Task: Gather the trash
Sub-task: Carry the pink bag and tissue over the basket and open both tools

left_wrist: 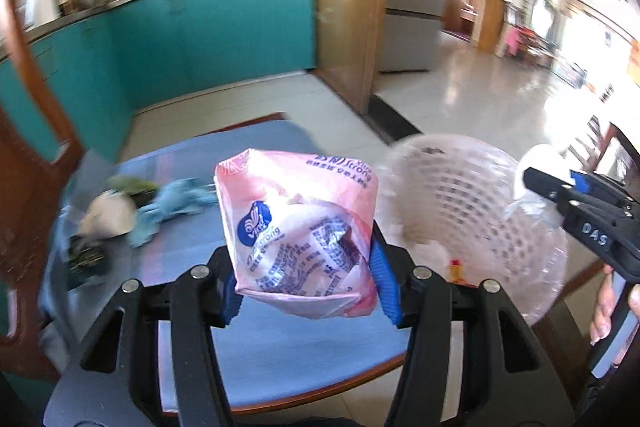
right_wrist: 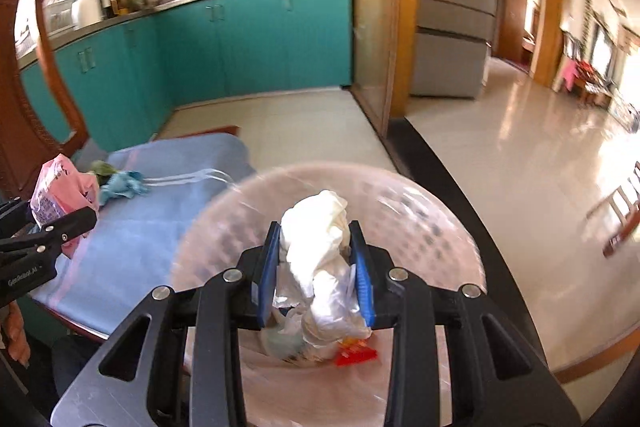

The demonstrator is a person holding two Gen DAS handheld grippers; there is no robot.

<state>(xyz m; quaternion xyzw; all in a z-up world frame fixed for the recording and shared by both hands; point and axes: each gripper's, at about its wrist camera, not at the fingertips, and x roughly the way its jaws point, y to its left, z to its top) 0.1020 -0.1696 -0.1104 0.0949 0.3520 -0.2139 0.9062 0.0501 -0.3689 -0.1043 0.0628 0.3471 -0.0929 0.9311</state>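
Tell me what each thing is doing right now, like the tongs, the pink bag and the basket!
Left tongs: shut on the pink bag.
Pink bag: crumpled, held up above the table.
Right tongs: shut on the white wad.
White wad: scrunched, held over the basket.
Basket: lined with clear plastic, some trash already inside.
Blue rag: crumpled, lying on the table.
Table: covered by a blue cloth.
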